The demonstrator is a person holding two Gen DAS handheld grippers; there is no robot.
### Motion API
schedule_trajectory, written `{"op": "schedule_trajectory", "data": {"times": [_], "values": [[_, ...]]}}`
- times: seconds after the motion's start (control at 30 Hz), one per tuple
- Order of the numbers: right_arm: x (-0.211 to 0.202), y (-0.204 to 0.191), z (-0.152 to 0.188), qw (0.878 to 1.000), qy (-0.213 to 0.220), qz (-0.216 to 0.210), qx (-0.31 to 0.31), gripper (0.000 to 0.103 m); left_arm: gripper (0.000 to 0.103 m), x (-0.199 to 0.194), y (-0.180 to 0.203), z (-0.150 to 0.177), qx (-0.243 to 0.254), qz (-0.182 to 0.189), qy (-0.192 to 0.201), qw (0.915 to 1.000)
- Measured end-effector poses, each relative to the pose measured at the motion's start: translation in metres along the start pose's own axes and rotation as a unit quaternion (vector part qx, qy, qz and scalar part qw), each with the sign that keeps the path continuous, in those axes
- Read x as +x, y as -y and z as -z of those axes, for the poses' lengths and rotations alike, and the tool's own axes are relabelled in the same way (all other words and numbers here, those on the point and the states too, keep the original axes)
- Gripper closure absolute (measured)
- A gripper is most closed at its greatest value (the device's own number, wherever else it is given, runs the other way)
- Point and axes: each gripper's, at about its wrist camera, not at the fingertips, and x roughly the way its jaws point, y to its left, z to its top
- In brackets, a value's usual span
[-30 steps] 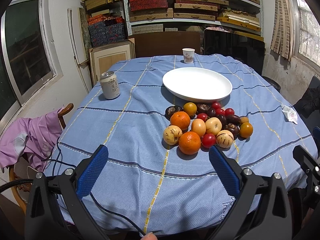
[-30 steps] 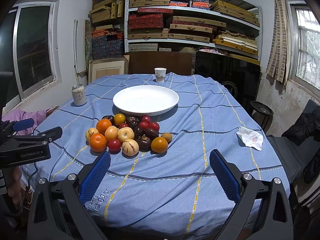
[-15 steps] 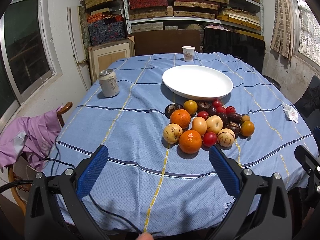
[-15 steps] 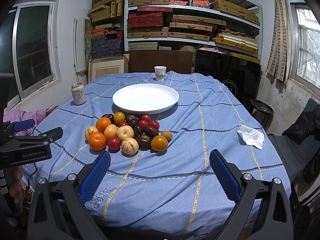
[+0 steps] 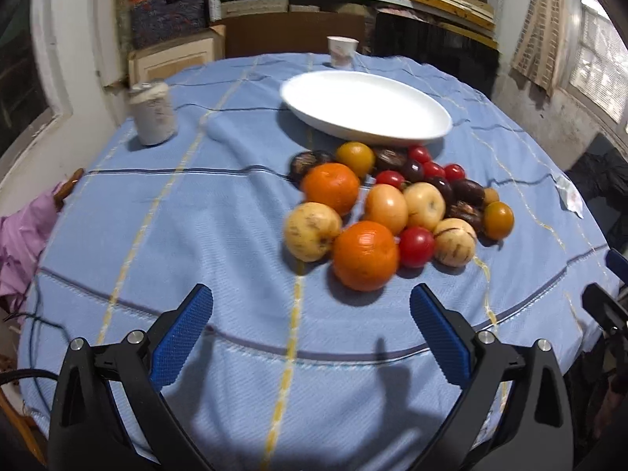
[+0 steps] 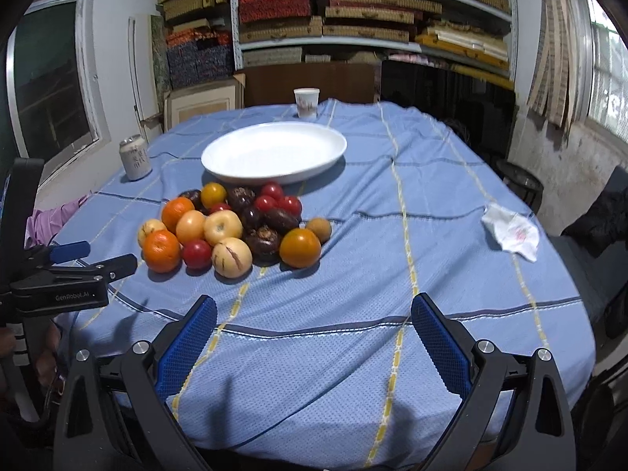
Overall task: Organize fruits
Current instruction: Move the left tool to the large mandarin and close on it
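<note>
A pile of fruit lies on the blue tablecloth: oranges (image 5: 365,255), yellow apples (image 5: 424,206), red tomatoes (image 5: 416,241), dark purple fruits (image 5: 469,192) and a striped pale melon (image 5: 455,241). The pile also shows in the right wrist view (image 6: 235,227). Behind it stands an empty white plate (image 5: 365,106), also in the right wrist view (image 6: 274,153). My left gripper (image 5: 310,314) is open and empty, just short of the nearest orange. My right gripper (image 6: 314,322) is open and empty, near the table's front edge. The left gripper (image 6: 94,263) shows from the side in the right wrist view.
A drink can (image 5: 153,114) stands at the left of the table, a paper cup (image 5: 341,52) at the far edge. A crumpled tissue (image 6: 510,231) lies at the right. Pink cloth (image 5: 19,243) hangs on a chair at the left. Shelves of boxes fill the back wall.
My left gripper has moved forward and down towards the fruit pile, which now looms larger. My right gripper has moved slightly closer to the table.
</note>
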Motion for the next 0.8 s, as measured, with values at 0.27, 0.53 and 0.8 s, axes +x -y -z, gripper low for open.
{"op": "schedule_trajectory", "data": {"times": [0.27,0.53,0.8], "values": [[0.018,0.003,-0.003,1.000,-0.016,0.004,0.001,0.003,0.041,0.041,0.025,-0.003,0.032,0.007,-0.034,0.9989],[0.027,0.004,0.000,1.000,-0.031,-0.003,0.006,0.003,0.048,0.044,0.029,-0.004,0.035,0.006,-0.011,0.9993],[0.023,0.004,0.001,1.000,-0.026,-0.001,0.003,0.003,0.045,0.031,0.038,0.001,0.055,-0.015,0.024,0.9981]]}}
